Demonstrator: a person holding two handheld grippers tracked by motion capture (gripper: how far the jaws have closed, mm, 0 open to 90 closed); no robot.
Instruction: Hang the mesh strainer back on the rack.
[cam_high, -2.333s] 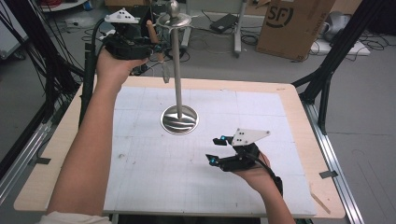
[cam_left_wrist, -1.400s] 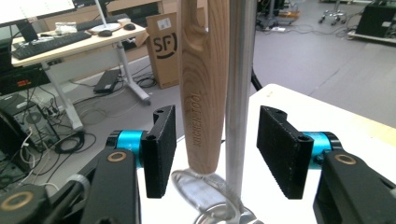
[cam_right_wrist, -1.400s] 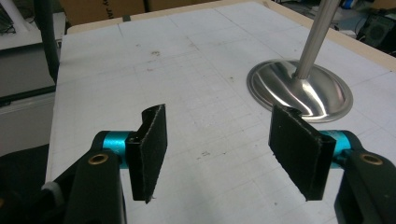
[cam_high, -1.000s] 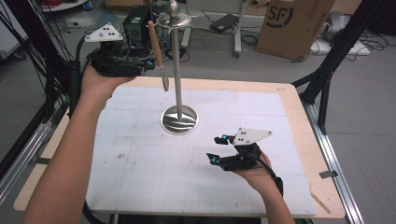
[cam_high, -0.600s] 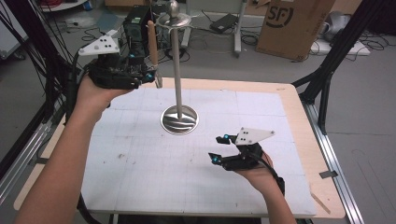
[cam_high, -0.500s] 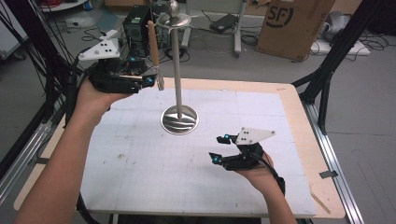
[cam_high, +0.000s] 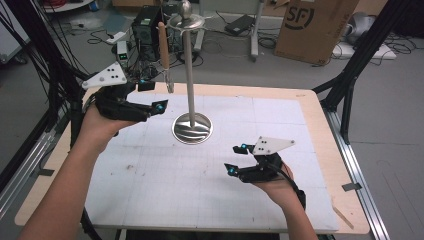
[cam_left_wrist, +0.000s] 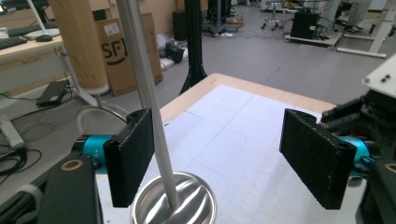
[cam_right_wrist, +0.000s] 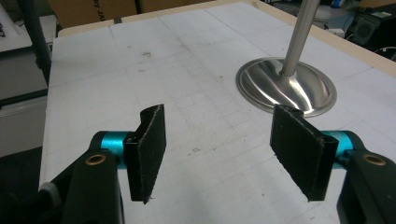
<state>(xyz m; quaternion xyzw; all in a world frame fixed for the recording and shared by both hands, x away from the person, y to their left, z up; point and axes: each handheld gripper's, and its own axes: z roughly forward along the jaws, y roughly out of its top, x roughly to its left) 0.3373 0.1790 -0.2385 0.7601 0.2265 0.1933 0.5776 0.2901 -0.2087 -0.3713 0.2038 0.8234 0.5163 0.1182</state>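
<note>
Left gripper (cam_high: 150, 96) hovering beside wooden-handled utensil (cam_high: 164, 52), jaws spread and nothing between pads (having just been opening). Utensil hanging upright from top ring of metal stand (cam_high: 190, 95), apart from left gripper, just past its tips. Right gripper (cam_high: 237, 159) hovering low over white mat (cam_high: 150, 190), jaws spread and pinching nothing, stand base lying just ahead of it, utensil well apart.

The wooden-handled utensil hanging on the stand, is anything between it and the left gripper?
Nothing visible. In the high view the utensil hangs from the stand's top ring, and the left gripper, jaws just opened and empty, sits below and beside it with open air between.
</note>
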